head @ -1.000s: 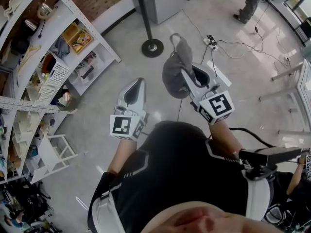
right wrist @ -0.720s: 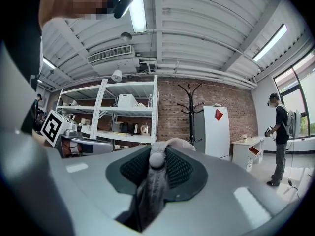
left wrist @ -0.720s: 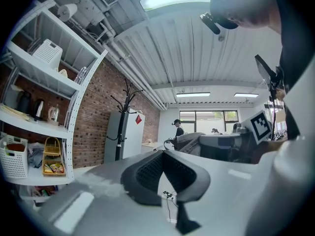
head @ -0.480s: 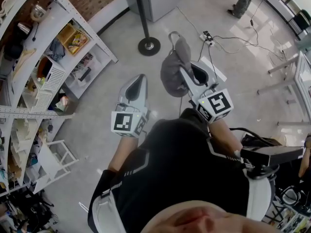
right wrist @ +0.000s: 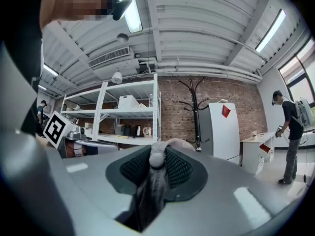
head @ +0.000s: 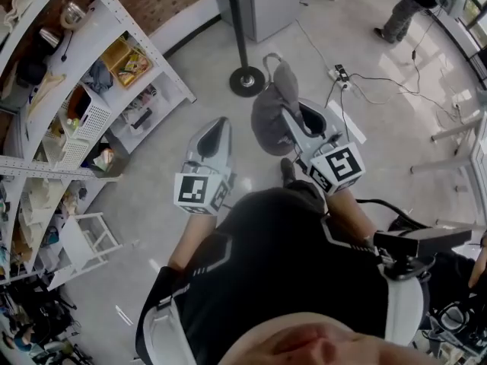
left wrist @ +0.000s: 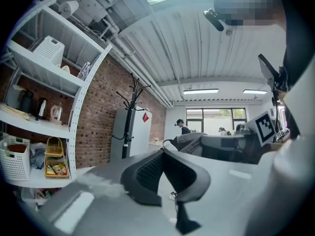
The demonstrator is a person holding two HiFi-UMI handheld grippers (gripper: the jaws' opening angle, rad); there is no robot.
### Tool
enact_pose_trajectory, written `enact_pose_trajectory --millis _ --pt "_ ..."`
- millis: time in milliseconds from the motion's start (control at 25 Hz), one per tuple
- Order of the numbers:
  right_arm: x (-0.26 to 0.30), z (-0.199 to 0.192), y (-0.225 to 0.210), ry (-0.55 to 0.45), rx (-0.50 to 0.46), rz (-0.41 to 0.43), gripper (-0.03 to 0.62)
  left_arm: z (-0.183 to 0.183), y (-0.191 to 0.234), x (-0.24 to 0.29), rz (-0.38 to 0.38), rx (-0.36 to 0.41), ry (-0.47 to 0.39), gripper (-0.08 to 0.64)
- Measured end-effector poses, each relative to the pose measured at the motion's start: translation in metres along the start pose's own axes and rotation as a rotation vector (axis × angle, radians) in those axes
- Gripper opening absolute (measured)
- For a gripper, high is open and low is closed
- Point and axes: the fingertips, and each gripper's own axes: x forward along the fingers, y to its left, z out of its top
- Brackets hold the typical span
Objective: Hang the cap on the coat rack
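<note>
In the head view a dark shoe [head: 288, 170] has just come into sight directly below the cap [head: 268, 116], and the shelving [head: 114, 21] at the left of the frame has slid a little. The person has taken a step, while both grippers sit where they were, ahead of the chest. I judge this the carry: the coat rack [head: 238, 29] stands in the upper middle, its foot well apart from the cap, so the hanging is not yet done. The right gripper [head: 293, 124] stays clamped on the cap — limp grey cloth bunched between ribbed dark pads, a small round button at the tips and a strap loop arching above. The left gripper [head: 219, 126] has its jaws together with nothing between them. The rack is a thin black pole on a round disc foot. In the gripper views curved hooks branch near its top, against a rough brick wall [right wrist: 177, 107]. The pale floor [head: 175, 128] looks smooth and glossy.
</note>
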Motion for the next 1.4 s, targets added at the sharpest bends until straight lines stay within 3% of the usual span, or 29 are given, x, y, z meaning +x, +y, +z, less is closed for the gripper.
enact_pose_trajectory --millis 520,920,1400 --pt "0.075 0.004 -0.103 -0.005 0.009 0.111 0.091 0.002 0.028 0.112 0.121 -0.005 0.04 0.014" --pt "0.102 -0.005 -0.166 -0.01 0.048 0.198 0.091 0.004 0.031 0.184 0.193 0.019 0.056 0.014" --pt "0.128 -0.009 -0.198 -0.013 0.085 0.257 0.091 0.0 0.045 0.214 0.267 0.016 0.094 0.014"
